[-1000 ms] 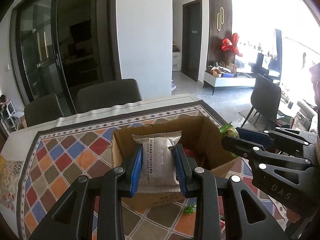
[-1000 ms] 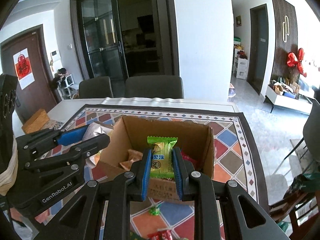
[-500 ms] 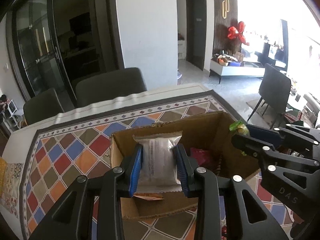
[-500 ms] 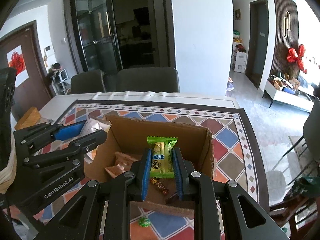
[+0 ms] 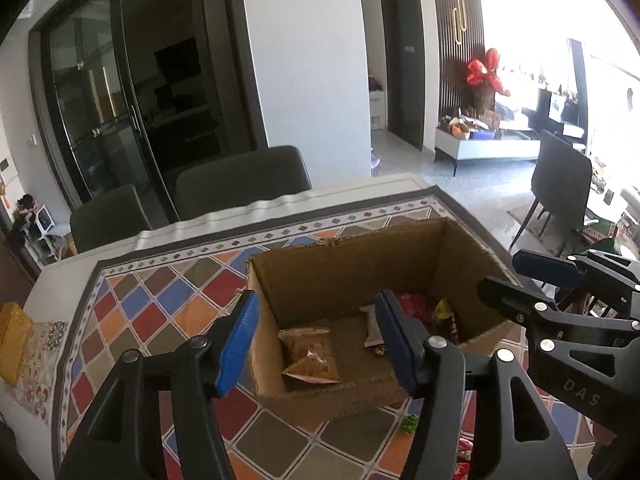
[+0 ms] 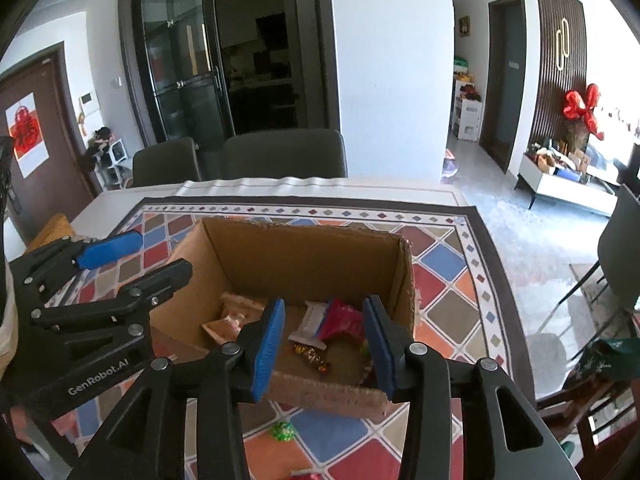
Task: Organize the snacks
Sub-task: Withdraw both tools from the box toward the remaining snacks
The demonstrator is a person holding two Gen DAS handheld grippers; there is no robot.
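Cardboard box [image 5: 352, 264], open-topped, standing on the patterned tablecloth [image 5: 160, 304] of the table, directly under both grippers. Contents we log: a tan snack packet [image 5: 310, 356] on the box floor at the left, a white wrapped bar [image 6: 310, 320] toward the middle, a red packet [image 6: 344, 318] beside it, and small wrapped candies [image 6: 314, 356] near the front wall. Left gripper [image 5: 316, 344]: jaws have just been opening and now stand well apart, nothing between the blue pads, which touch nothing; the tan packet lies below the gap. Right gripper [image 6: 324, 346]: jaws likewise have just been opening, moderately parted, empty, hanging over the red packet and the white bar. Outside the box, a green candy [image 6: 283, 431] lies on the cloth just before its front wall. The left wrist view alone gives us a yellow-green wrapper [image 5: 442, 310] by the box's right wall; the right wrist view alone gives us a brown door bearing a red paper [image 6: 26, 134]. Both show two dark chairs [image 6: 284, 152] at the far table edge.
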